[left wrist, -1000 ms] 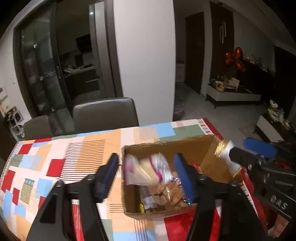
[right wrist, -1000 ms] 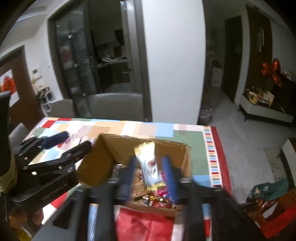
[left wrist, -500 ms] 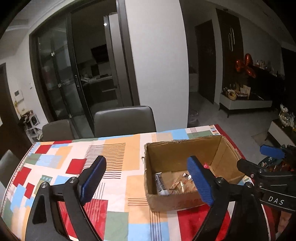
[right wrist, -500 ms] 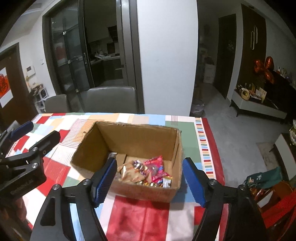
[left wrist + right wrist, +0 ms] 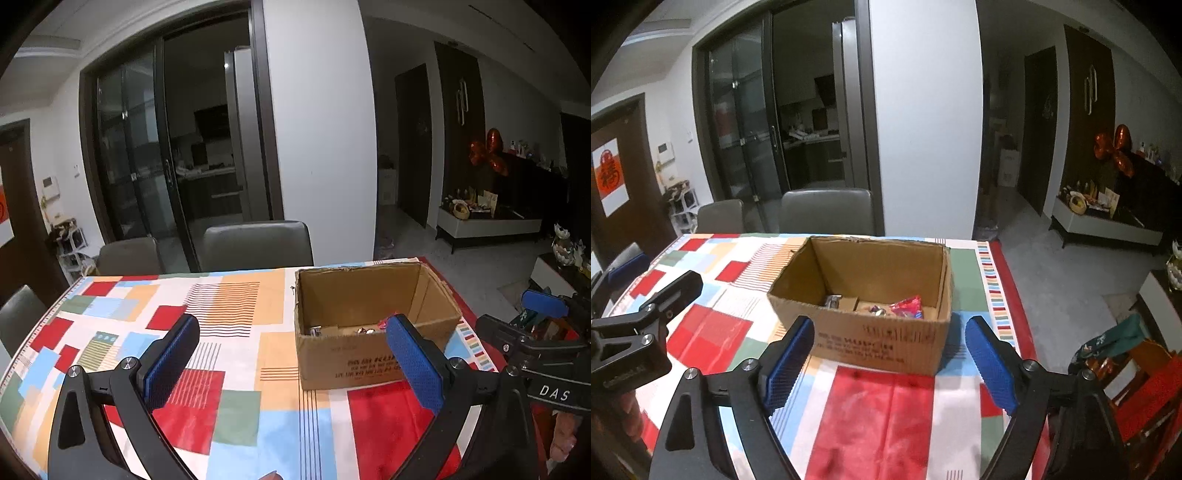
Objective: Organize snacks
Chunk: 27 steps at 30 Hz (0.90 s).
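- The brown cardboard box (image 5: 871,295) sits on the bright patchwork tablecloth (image 5: 229,332), in the middle of the right wrist view.
- Small snacks (image 5: 905,306) lie at the bottom of the box.
- The left gripper (image 5: 291,363) is empty; its jaws are opening, wide apart.
- The right gripper (image 5: 892,363) is empty too, jaws opening, below the box in the frame.
- Two gray chairs (image 5: 255,245) stand behind the table.
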{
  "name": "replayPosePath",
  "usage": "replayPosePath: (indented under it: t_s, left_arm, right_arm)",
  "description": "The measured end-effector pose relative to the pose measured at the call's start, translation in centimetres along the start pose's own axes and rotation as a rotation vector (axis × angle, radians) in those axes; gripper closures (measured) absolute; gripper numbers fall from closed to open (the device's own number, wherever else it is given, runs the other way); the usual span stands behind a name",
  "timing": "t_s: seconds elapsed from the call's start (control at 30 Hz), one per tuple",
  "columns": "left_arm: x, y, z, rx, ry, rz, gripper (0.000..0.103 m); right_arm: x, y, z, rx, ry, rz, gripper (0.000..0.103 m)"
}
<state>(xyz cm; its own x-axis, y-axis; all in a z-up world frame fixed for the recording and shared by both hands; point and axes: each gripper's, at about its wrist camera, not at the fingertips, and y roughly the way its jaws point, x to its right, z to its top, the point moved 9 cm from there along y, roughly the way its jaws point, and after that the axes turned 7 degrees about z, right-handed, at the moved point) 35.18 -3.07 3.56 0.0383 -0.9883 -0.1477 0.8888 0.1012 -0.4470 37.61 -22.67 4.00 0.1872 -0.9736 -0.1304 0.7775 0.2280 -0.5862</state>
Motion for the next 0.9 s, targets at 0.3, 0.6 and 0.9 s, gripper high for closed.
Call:
replayPosePath:
  t_s: [0.3, 0.6, 0.9]
  left_arm:
    - [0.4, -5.0, -2.7, 0.066, 0.035, 0.009, 0.0]
    - [0.8, -8.3, -4.7, 0.081, 0.02, -0.004, 0.0]
    - [1.3, -10.5, -6.4, 0.082, 0.026, -0.006, 0.0]
  right_arm:
    - [-0.7, -4.4, -3.0, 0.066, -0.004, -0.011, 0.014]
    - [-1.5, -7.4, -6.7, 0.068, -0.011, 0.014, 0.014]
    - [-1.6, -9.9, -7.7, 0.107, -0.001, 0.021, 0.014]
